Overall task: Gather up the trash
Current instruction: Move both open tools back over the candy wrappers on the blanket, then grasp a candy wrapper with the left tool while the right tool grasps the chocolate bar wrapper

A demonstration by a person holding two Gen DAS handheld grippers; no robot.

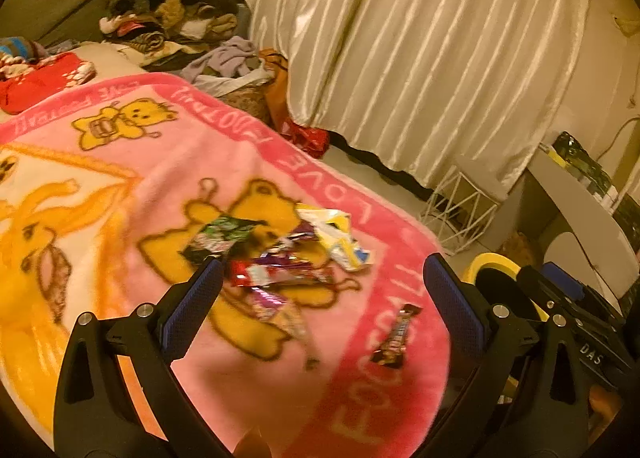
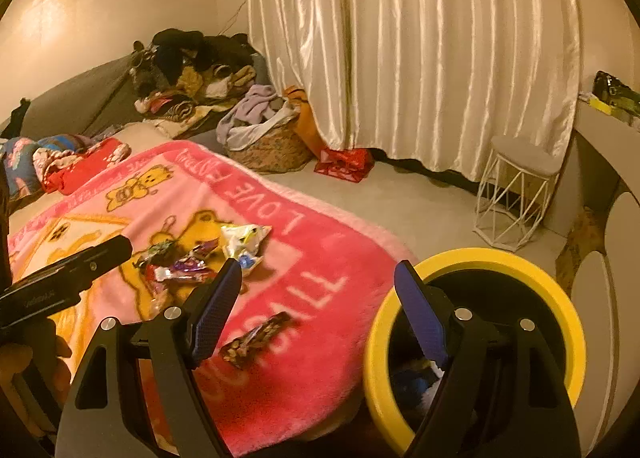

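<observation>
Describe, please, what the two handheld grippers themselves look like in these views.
Both are alike. The left gripper and the right gripper each have two black plastic fingers faced with blue textured pads, joined by silver screws on black linkages. Seen from the left view, the right one's body bears white lettering, partly readable.

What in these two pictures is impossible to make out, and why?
- Yellow-rimmed bin: contents dark in the right wrist view, partly behind the right gripper; in the left wrist view mostly hidden by that gripper.
- Brown candy bar wrapper: lettering blurred in both views.
- Wrapper pile: individual pieces overlap; the count is unclear.
- Pink blanket: near end hidden behind the left gripper.
</observation>
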